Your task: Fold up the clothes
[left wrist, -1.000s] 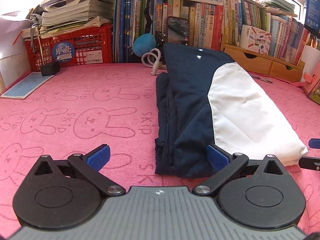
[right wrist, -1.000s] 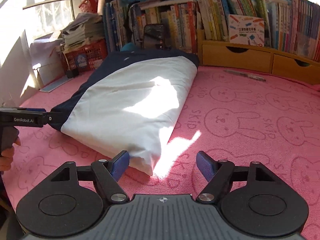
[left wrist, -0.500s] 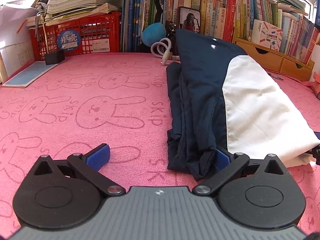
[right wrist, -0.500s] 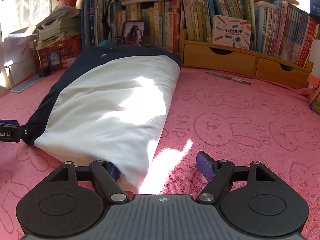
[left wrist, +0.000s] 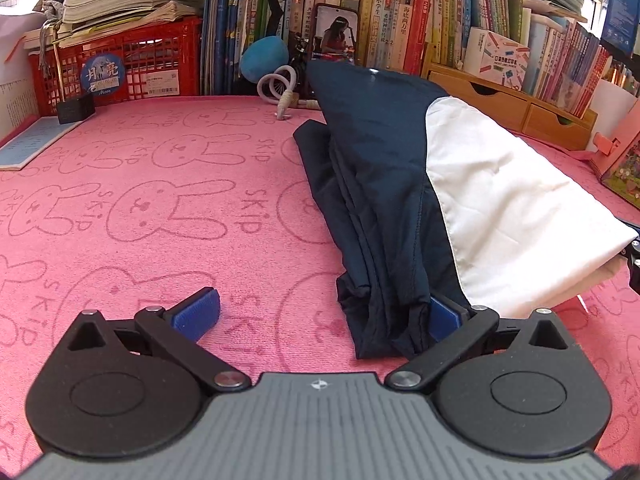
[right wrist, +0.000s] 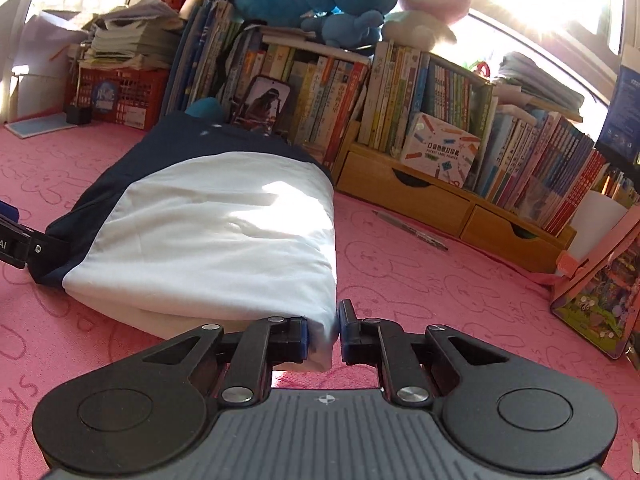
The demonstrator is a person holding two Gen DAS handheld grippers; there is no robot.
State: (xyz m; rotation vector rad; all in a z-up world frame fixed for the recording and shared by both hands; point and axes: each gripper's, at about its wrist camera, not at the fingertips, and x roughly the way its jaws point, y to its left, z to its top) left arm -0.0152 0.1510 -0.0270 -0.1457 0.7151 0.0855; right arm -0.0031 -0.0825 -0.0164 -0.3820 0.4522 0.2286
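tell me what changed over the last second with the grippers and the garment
The right gripper moved in on the garment's near white corner and its jaws have just been closing; they now pinch that corner. The left gripper slid in on the navy end, which now lies between its open jaws, against the right-hand pad. The garment stays folded on the pink mat.

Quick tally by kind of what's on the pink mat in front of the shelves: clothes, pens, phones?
Clothes: 1, the navy-and-white garment
Pens: 1, the pen by the wooden drawers
Phones: 1, the phone propped against the books
Total: 3
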